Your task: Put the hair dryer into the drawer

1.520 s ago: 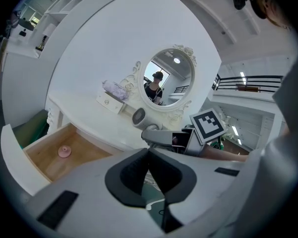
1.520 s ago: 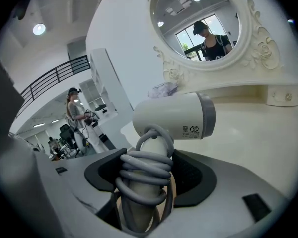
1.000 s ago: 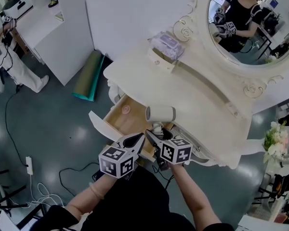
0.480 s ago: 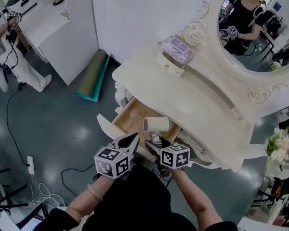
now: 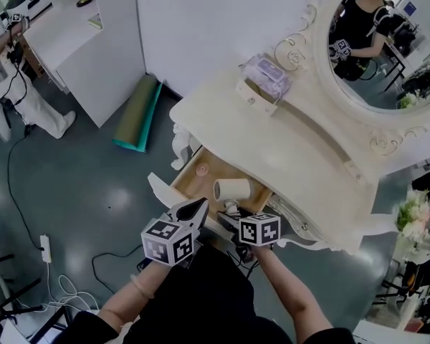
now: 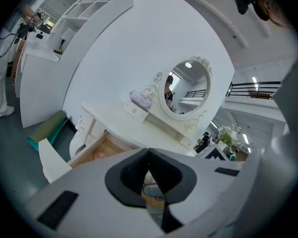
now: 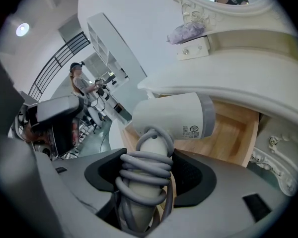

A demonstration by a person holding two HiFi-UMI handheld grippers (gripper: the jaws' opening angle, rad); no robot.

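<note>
The white hair dryer [image 5: 231, 189] hangs over the open wooden drawer [image 5: 191, 185] of the dressing table, barrel level, nozzle to the left. My right gripper [image 5: 231, 211] is shut on its handle, which has the grey cord wound round it. In the right gripper view the hair dryer [image 7: 174, 115] stands just above the jaws of the right gripper [image 7: 149, 170], with the drawer [image 7: 233, 133] behind it. My left gripper [image 5: 195, 209] is beside it at the drawer's front, shut and holding nothing. In its own view the left gripper [image 6: 149, 152] has its tips together, in front of the drawer [image 6: 89, 152].
A small pink round thing [image 5: 202, 170] lies in the drawer. On the cream table top [image 5: 301, 149] sits a purple pack on a small box [image 5: 266, 77], under an oval mirror [image 5: 387, 49]. A green roll [image 5: 137, 110] and cables [image 5: 107, 264] lie on the floor.
The right gripper has come down with the hair dryer, from the table's edge to low over the open drawer. The left gripper has shifted a little beside it.
</note>
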